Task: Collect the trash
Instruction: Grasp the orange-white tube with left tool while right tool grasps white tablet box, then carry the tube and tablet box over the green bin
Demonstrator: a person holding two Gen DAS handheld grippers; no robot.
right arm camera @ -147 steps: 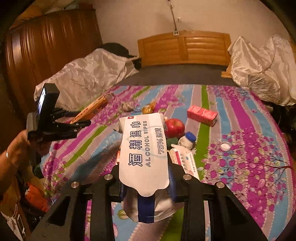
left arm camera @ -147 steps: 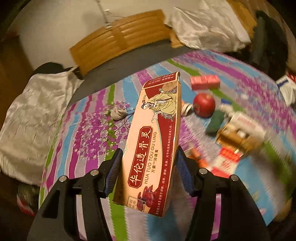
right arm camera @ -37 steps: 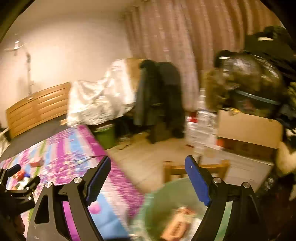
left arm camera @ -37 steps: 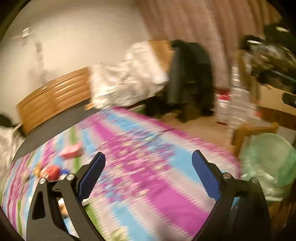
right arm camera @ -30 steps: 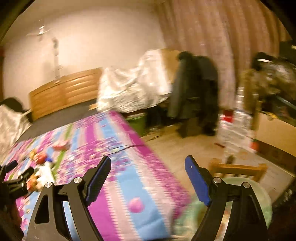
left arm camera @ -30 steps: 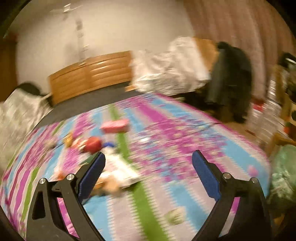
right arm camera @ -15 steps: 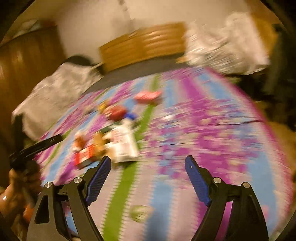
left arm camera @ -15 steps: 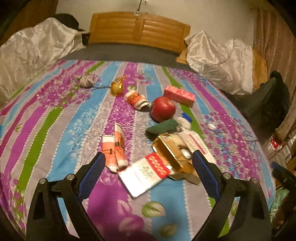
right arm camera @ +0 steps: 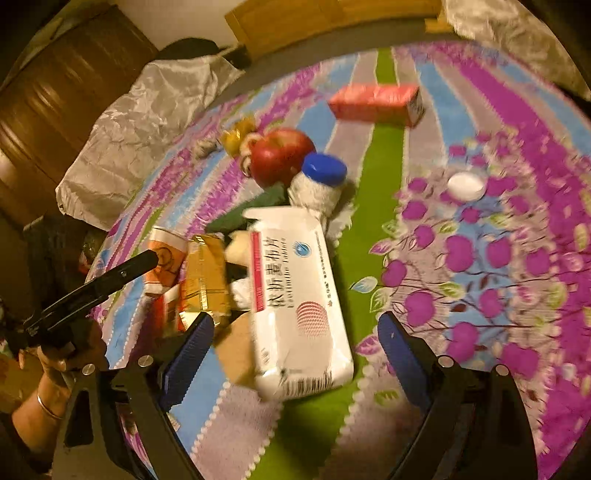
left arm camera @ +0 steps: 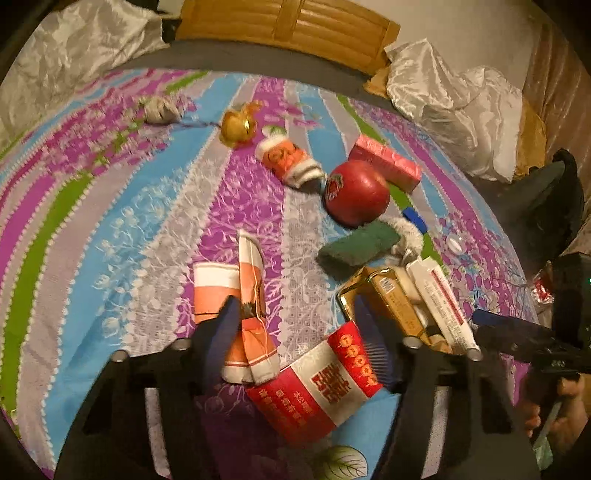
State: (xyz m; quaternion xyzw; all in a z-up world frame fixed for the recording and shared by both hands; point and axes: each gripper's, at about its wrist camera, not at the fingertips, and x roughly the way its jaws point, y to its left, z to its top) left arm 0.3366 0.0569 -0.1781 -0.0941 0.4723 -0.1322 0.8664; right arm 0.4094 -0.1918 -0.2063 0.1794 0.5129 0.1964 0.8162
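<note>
Trash lies on the striped bedspread (left arm camera: 110,221). My left gripper (left arm camera: 297,328) is open, its fingers on either side of an orange-and-white wrapper (left arm camera: 251,310) and a red-and-white packet (left arm camera: 317,384). My right gripper (right arm camera: 295,350) is open, straddling a white medicine box (right arm camera: 295,295) without touching it. A gold box (left arm camera: 388,302) (right arm camera: 205,277) lies between the two piles. The right gripper also shows at the right edge of the left wrist view (left arm camera: 524,339); the left one shows at the left of the right wrist view (right arm camera: 110,280).
A red apple (left arm camera: 356,192) (right arm camera: 282,155), a pink carton (left arm camera: 384,162) (right arm camera: 373,101), a blue-capped bottle (right arm camera: 321,181), a green sponge (left arm camera: 354,247), an orange cup (left arm camera: 288,158), a gold ornament (left arm camera: 236,125) and a white cap (right arm camera: 465,186) lie on the bed. Headboard (left arm camera: 288,29) behind.
Both grippers let go of their earlier items at the bin, swung back to the bed, and have moved down close over the trash. Both remain open.
</note>
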